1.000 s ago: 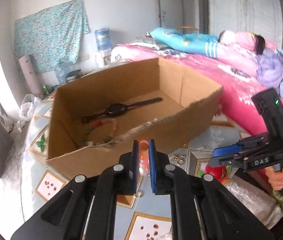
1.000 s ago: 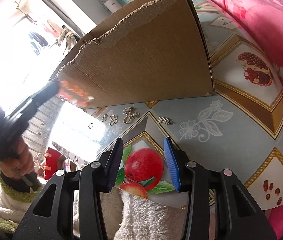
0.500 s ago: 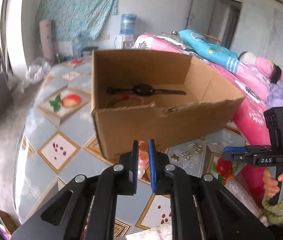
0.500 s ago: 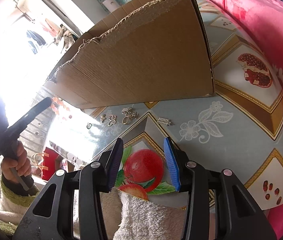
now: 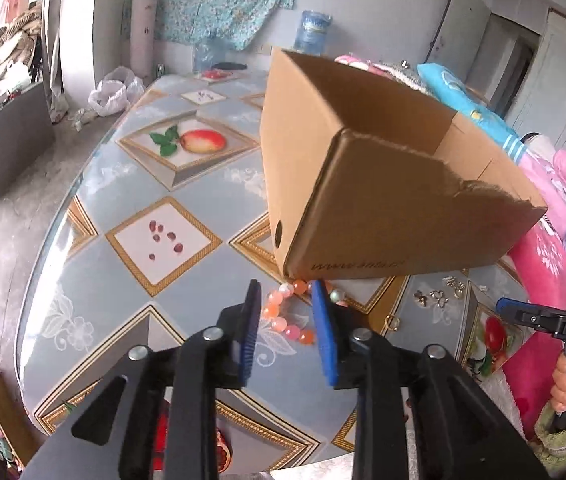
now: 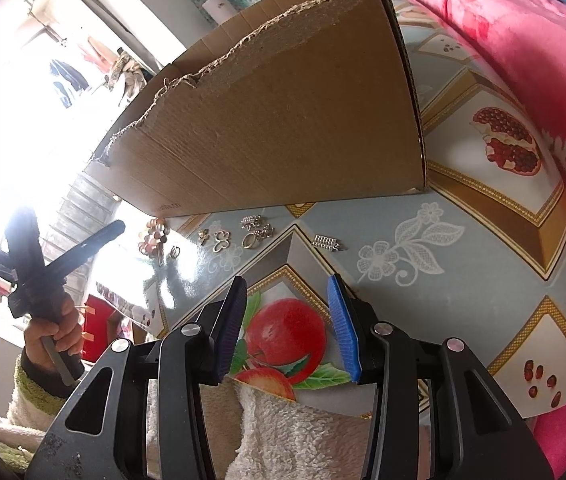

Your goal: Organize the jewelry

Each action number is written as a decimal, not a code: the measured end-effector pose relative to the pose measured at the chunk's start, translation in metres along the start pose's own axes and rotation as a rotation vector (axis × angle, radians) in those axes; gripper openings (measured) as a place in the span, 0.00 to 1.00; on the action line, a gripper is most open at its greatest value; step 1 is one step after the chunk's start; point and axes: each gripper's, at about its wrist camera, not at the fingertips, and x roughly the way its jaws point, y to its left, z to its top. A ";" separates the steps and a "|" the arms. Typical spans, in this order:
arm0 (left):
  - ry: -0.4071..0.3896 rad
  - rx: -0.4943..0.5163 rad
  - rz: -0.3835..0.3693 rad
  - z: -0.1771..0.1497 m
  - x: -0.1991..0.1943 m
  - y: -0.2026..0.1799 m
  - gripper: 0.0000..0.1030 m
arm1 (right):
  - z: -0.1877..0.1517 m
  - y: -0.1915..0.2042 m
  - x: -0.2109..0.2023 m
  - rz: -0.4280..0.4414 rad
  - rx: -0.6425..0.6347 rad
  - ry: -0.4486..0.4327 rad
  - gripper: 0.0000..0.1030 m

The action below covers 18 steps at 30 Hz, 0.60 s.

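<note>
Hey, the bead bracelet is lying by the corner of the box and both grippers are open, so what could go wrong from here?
1. The bracelet lies on the table right against the box corner; a regrasp by the left hand-held gripper might bump the box.
2. Round beads may roll or slip between the pads.
3. The small trinkets lie loose near the box wall; a nudged box might scatter them. The right hand-held gripper hovers open over the table near them.

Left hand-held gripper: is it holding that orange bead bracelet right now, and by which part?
No. The left hand-held gripper is open, and the orange bead bracelet lies on the table by the cardboard box. The right hand-held gripper is open and empty too.
</note>
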 end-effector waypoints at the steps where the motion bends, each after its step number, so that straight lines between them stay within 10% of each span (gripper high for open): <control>1: -0.011 0.002 -0.003 0.000 -0.002 -0.002 0.28 | 0.000 0.000 0.000 -0.001 0.000 0.000 0.39; 18: -0.023 0.111 -0.015 -0.012 -0.003 -0.051 0.54 | -0.002 0.011 0.004 0.025 0.000 -0.016 0.72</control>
